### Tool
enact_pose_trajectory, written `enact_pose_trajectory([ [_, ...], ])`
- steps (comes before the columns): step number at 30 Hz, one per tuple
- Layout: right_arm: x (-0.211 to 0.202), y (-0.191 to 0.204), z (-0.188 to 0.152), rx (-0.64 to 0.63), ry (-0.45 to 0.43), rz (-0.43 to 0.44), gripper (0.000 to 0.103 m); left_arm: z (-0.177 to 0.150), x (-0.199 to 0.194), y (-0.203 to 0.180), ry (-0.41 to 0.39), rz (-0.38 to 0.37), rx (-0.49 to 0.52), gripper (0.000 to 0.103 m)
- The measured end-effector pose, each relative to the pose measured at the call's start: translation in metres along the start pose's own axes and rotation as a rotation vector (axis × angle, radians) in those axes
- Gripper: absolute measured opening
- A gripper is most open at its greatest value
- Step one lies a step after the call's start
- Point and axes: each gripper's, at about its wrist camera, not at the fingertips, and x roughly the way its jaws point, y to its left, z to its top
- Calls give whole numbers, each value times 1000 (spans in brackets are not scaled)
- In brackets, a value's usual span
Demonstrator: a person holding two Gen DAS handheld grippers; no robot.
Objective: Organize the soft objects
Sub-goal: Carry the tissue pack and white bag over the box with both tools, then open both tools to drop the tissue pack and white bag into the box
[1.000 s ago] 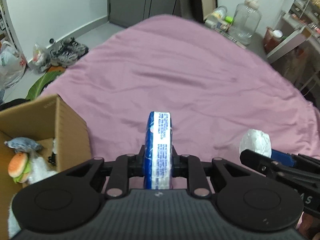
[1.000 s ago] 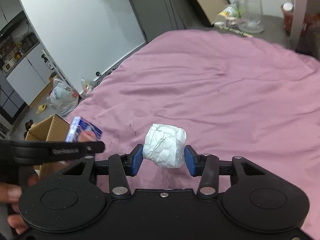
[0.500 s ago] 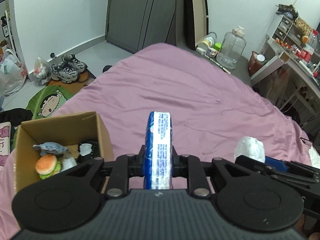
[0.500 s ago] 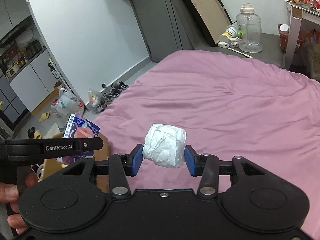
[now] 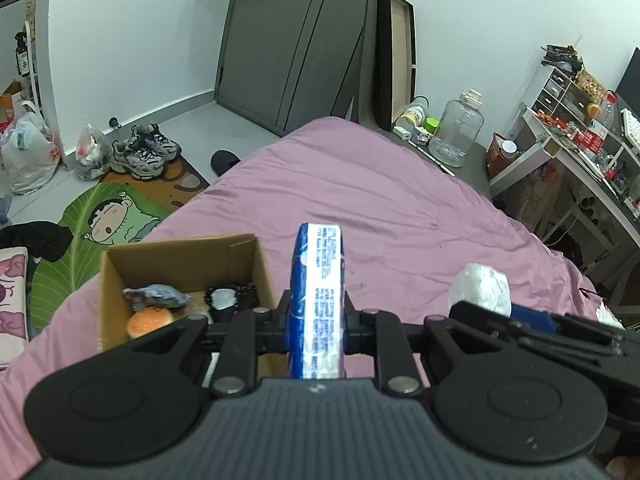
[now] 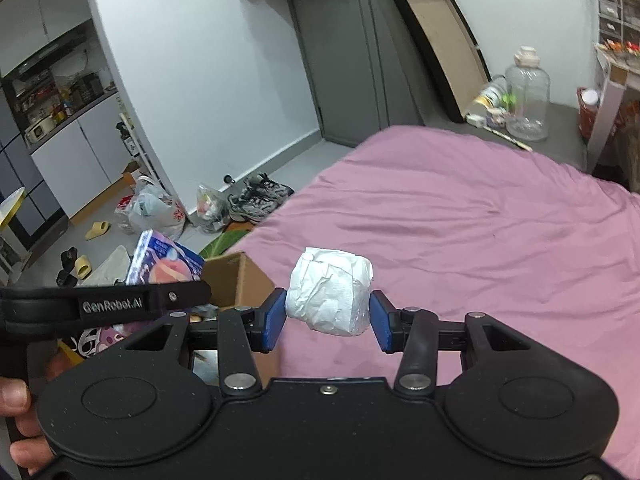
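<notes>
Tissue pack (image 5: pixel 318 300) clamped edge-on, left hand-held gripper (image 5: pixel 316 320); right (image 6: pixel 327 318) grips white bundle (image 6: pixel 329 294).

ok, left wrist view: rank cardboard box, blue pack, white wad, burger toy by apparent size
1. cardboard box
2. blue pack, enlarged by nearness to the camera
3. white wad
4. burger toy, partly hidden, so its place below the wad is unsure

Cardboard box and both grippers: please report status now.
Left gripper shut on blue packet. Right gripper shut on white bundle. Cardboard box open, toys inside. Nothing blocking.
</notes>
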Motion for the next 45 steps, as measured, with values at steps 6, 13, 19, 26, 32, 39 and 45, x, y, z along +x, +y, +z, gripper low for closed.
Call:
enact_pose_trajectory([
  [6,-2,30,-1,-27,-13,24,44,-5,-21,33,-13,14,-39,20],
  [13,1,65,-7,-73,-1,54,44,-15,-41,53,-43,7,-58,20],
  [19,17,84,-8,-93,33,82,44,-23,-48,73,-57,27,-87,20],
  [26,27,101,-20,-117,75,81,47,-35,-47,93,-49,16,-133,20],
  [32,30,96,-30,-98,96,54,66,-34,-43,104,-50,8,-153,20],
  [39,26,89,-29,-95,99,43,67,-30,-27,102,-46,-22,-176,20],
  [45,29,84,-30,-101,119,33,68,-26,-9,94,-33,-64,-190,20],
])
